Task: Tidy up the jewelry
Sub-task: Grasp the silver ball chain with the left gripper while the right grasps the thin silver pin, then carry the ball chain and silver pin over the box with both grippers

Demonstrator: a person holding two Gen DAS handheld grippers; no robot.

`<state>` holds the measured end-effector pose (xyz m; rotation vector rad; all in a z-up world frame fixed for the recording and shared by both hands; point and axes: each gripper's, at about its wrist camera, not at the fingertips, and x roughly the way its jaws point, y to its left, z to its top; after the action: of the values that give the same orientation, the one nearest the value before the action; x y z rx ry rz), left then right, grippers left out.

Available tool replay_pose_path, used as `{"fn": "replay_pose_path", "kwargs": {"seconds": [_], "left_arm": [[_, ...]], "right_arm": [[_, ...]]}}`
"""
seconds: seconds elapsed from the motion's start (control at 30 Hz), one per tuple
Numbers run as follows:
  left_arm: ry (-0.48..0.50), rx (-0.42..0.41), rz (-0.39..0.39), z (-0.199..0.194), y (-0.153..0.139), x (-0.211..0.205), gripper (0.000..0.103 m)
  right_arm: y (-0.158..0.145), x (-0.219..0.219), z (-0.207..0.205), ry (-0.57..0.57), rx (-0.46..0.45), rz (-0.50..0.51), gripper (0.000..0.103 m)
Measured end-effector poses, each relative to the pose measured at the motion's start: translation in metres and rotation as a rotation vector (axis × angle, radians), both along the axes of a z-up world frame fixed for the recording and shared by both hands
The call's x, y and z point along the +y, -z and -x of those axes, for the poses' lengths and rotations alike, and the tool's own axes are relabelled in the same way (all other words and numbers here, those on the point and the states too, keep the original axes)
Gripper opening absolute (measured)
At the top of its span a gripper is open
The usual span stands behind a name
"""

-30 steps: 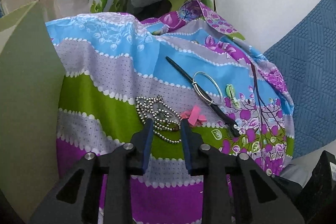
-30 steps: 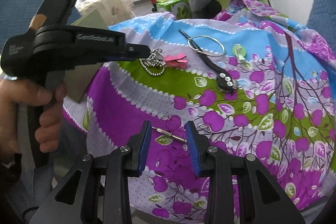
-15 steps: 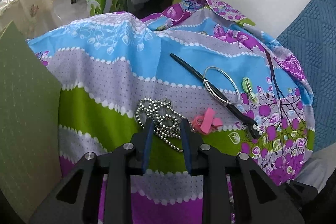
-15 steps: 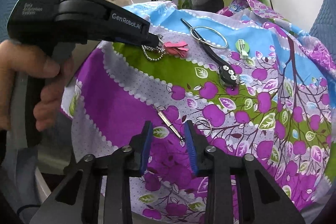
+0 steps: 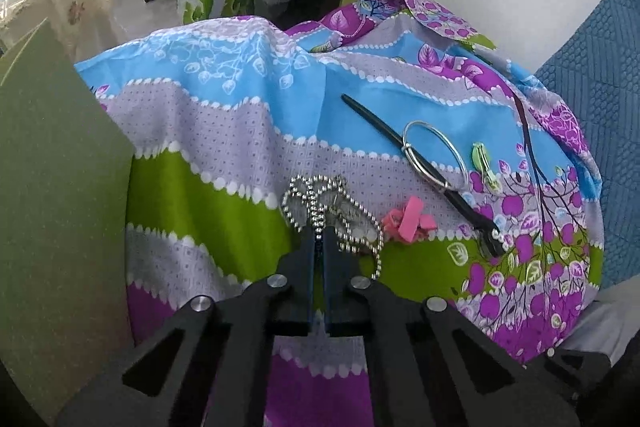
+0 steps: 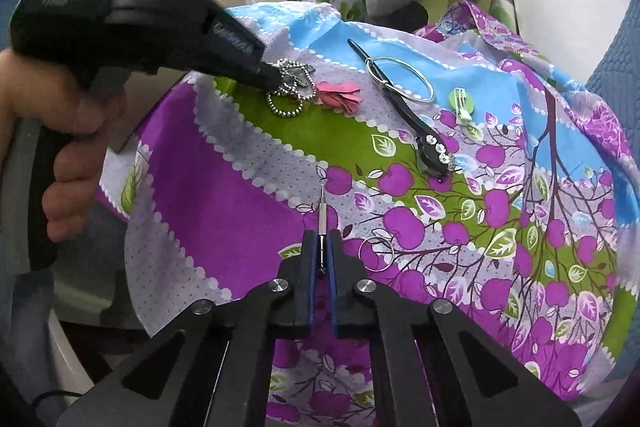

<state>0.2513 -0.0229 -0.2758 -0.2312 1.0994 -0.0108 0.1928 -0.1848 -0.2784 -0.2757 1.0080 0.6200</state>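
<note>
left wrist view: mounted behind the left gripper [image 5: 319, 247], looking steeply down along its fingers, close over the patterned cloth [image 5: 224, 131]. right wrist view: behind the right gripper [image 6: 320, 251], same downward slant, nearer the cloth's front edge. shared ground: bead chain [image 5: 332, 211] [image 6: 290, 89], pink clip [image 5: 408, 223] [image 6: 340, 95], ring [image 5: 434, 155] [image 6: 402, 83]. the right view also takes in the left gripper, far ahead and to the left of its own claw.

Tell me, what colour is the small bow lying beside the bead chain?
Pink. The bow shows best in the left wrist view, just right of the bead chain.
</note>
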Motion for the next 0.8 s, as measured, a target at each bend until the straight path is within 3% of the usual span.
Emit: {"fn": "replay_pose_path", "kwargs": {"seconds": [0.27, 0.63, 0.8], "left_arm": [[-0.016, -0.006, 0.112, 0.025, -0.011, 0.008, 0.002], [-0.017, -0.054, 0.184, 0.059, -0.042, 0.013, 0.002], [0.008, -0.083, 0.182, 0.069, -0.065, 0.011, 0.002]], "right_arm": [[-0.004, 0.001, 0.001, 0.003, -0.007, -0.009, 0.003], [-0.028, -0.011, 0.002, 0.091, 0.009, -0.089, 0.003], [-0.049, -0.015, 0.004, 0.139, 0.002, -0.124, 0.003]]}}
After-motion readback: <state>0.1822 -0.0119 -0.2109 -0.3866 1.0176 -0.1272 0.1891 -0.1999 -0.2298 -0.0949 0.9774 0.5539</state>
